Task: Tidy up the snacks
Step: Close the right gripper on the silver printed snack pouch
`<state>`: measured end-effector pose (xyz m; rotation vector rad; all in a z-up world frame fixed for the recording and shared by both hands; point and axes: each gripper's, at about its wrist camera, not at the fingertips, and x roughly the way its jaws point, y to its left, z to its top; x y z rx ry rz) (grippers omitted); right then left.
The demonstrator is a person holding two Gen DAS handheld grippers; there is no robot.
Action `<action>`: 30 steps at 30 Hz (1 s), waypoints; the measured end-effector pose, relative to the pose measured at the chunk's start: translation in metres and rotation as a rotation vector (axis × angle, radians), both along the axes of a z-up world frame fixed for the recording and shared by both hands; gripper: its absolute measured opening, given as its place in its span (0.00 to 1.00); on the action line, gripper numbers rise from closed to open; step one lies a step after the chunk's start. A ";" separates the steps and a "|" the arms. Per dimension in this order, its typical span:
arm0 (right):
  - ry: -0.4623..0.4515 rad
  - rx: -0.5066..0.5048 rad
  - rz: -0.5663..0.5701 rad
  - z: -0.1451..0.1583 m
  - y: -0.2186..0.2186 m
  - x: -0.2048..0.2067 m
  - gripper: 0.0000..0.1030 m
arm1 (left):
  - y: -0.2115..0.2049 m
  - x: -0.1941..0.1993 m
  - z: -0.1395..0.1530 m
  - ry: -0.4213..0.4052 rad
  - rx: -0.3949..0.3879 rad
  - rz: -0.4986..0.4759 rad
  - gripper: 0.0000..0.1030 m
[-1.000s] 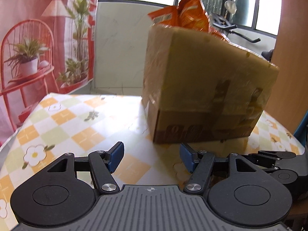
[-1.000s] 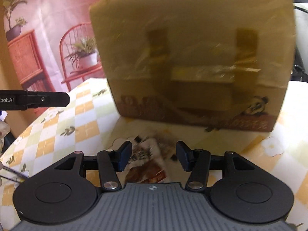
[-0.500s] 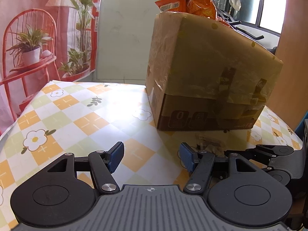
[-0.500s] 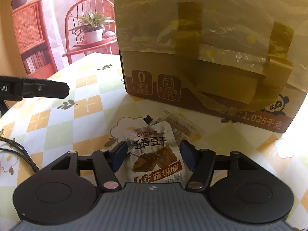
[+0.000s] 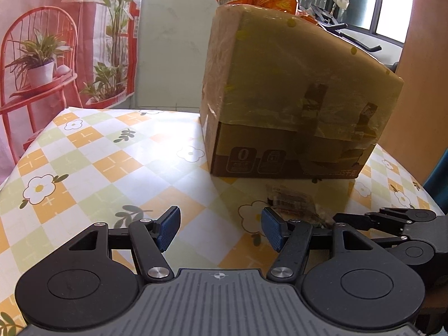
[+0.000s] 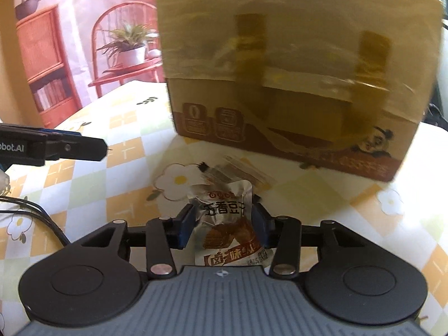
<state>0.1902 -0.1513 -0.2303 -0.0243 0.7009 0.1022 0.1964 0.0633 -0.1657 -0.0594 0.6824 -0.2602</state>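
Checked tablecloth [image 6: 92,184]; right tongs [image 6: 222,225] closing on snack packet [image 6: 224,218].

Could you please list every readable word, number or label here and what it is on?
"五香豆": snack packet, top line.
"卤味": the packet's lower banner; rest blurred.
"0": icon on the cardboard box.
"bot.AI": left gripper, cut off at the frame edge.
Box bottom print: blurred.
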 end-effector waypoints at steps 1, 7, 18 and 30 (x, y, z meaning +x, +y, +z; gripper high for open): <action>-0.002 0.002 -0.011 0.000 -0.004 -0.003 0.46 | -0.002 -0.001 0.000 0.000 0.002 -0.003 0.64; -0.011 0.018 -0.125 0.001 -0.033 -0.016 0.54 | -0.008 -0.004 -0.002 0.008 0.009 -0.026 0.64; -0.061 -0.010 -0.201 0.015 -0.053 -0.037 0.59 | -0.017 -0.006 -0.004 0.017 0.009 -0.042 0.64; 0.013 -0.016 -0.131 0.002 -0.043 -0.031 0.60 | -0.011 -0.006 -0.009 0.030 -0.002 -0.025 0.64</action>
